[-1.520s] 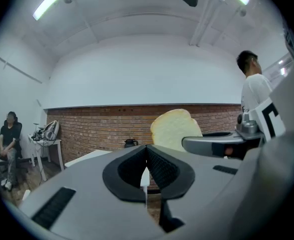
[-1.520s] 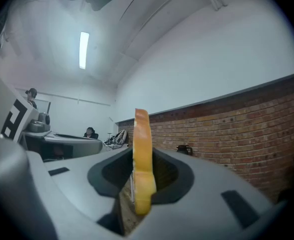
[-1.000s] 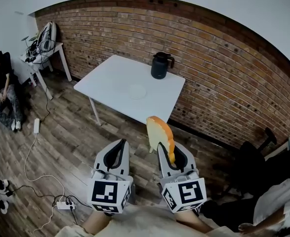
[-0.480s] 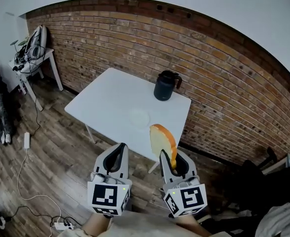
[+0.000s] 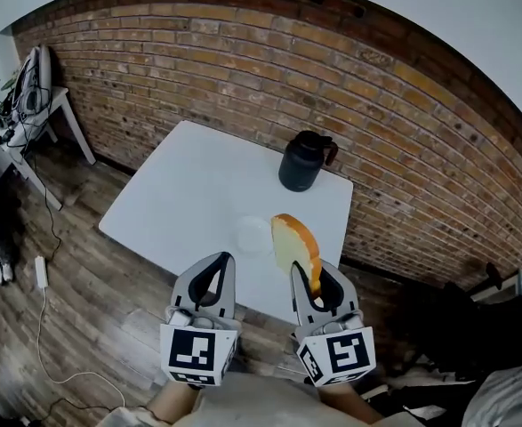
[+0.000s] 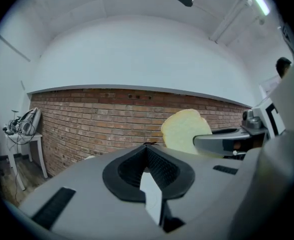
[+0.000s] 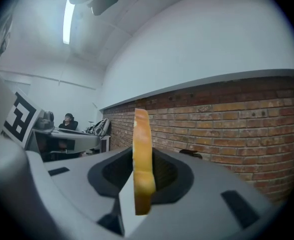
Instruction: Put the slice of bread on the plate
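evidently the right gripper (image 5: 312, 278) fingers are clamping the golden-crusted bread slice (image 5: 293, 241) upright, ready for the round white plate (image 5: 253, 236); the left gripper (image 5: 216, 269) fingers are sitting closed, empty.

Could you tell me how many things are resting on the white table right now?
2: a black jug at the far right corner, and a white plate near the front edge. Nothing else shows on it.

Bread (image 5: 294, 244): pale face, orange-tan crust, upright on edge, lower edge pinched in right gripper (image 5: 305, 276), in the air. Plate (image 5: 253, 236): small, white, flat on table (image 5: 198, 185), near its front edge.
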A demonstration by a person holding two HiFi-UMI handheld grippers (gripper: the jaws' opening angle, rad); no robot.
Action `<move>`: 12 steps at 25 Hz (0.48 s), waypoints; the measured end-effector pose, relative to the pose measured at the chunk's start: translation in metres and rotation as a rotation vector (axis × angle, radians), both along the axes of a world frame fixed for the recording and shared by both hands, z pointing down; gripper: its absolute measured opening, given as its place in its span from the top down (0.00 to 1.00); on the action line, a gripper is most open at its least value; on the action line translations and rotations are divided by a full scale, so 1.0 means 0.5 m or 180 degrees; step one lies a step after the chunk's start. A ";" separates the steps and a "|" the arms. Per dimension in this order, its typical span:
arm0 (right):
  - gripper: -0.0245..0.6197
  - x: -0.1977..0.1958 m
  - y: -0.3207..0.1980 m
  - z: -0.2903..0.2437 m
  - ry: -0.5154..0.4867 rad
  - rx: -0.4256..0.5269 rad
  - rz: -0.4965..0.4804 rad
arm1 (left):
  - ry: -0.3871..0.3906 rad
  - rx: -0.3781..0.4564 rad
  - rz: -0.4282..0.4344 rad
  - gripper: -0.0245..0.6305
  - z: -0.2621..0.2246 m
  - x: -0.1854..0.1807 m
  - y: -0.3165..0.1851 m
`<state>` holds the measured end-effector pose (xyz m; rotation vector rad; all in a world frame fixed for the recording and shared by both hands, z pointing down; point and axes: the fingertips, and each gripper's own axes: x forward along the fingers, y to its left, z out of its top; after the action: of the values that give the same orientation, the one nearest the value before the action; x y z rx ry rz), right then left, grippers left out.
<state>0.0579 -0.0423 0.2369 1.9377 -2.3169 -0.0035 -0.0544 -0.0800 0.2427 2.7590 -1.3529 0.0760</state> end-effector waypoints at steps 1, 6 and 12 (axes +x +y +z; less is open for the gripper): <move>0.81 -0.001 -0.020 0.001 -0.0004 -0.0021 0.0006 | -0.0015 -0.0014 0.0017 0.95 0.002 0.001 -0.019; 0.81 0.015 -0.084 0.015 -0.0004 -0.0118 0.0057 | -0.0052 -0.0118 0.0065 0.95 0.019 0.010 -0.084; 0.81 0.051 -0.109 0.060 -0.0064 -0.0295 0.0136 | -0.0124 -0.0247 0.0080 0.95 0.061 0.023 -0.114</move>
<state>0.0836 -0.0968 0.2671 1.9504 -2.2449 0.1253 -0.0429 -0.1368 0.2732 2.7244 -1.2954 0.1806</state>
